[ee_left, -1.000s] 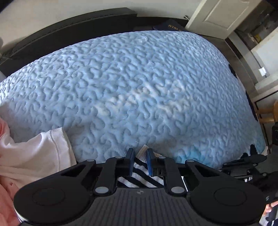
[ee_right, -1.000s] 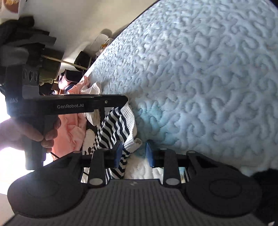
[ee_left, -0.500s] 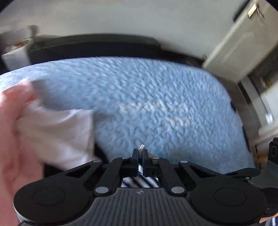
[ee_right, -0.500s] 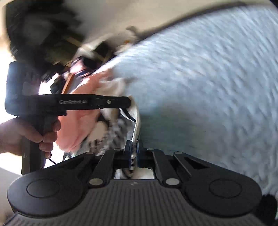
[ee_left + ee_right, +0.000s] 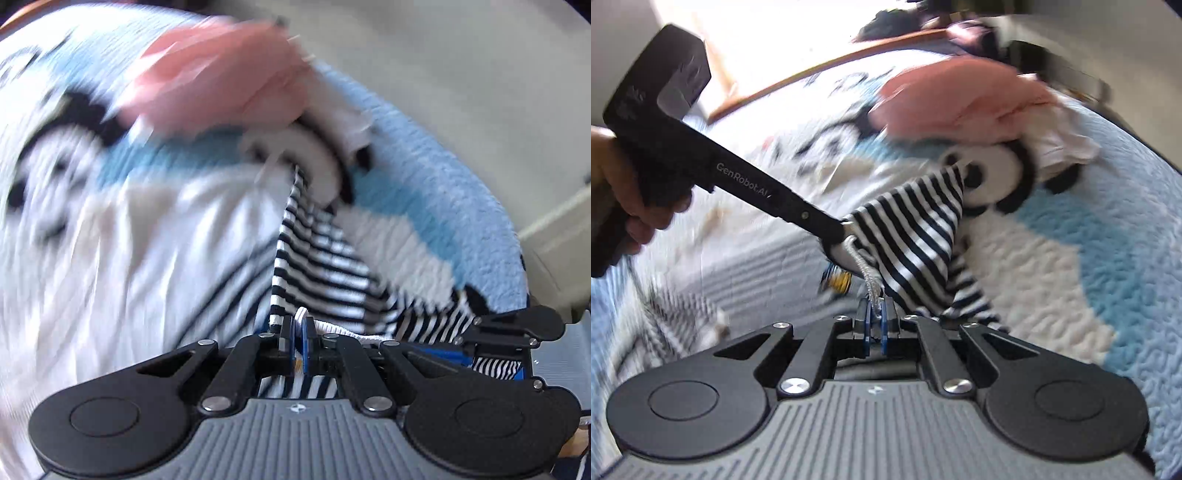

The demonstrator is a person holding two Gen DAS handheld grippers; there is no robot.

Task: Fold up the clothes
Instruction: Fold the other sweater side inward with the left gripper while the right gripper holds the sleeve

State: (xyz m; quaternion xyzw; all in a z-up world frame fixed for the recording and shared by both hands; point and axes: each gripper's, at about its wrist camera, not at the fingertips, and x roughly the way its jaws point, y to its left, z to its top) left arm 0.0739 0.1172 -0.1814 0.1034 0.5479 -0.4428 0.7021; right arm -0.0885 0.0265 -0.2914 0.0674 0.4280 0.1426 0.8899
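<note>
— Blue quilted bed (image 5: 1108, 229) fills both views. What do the tongs hold?

— Left tongs (image 5: 298, 328) and right tongs (image 5: 874, 314) are both clenched on the white hem of the striped garment (image 5: 916, 229), stretched above the bed.

— And further out?

— Pink clothes (image 5: 960, 99) lie on a panda print (image 5: 990, 173). Much is blurred; a hand (image 5: 631, 192) is partly cut off.

You worked over a bed with a quilted blue cover (image 5: 1115, 206) printed with a panda (image 5: 993, 173), a pale wall (image 5: 424, 62) behind it and bright daylight (image 5: 768, 40) at its far edge.
</note>
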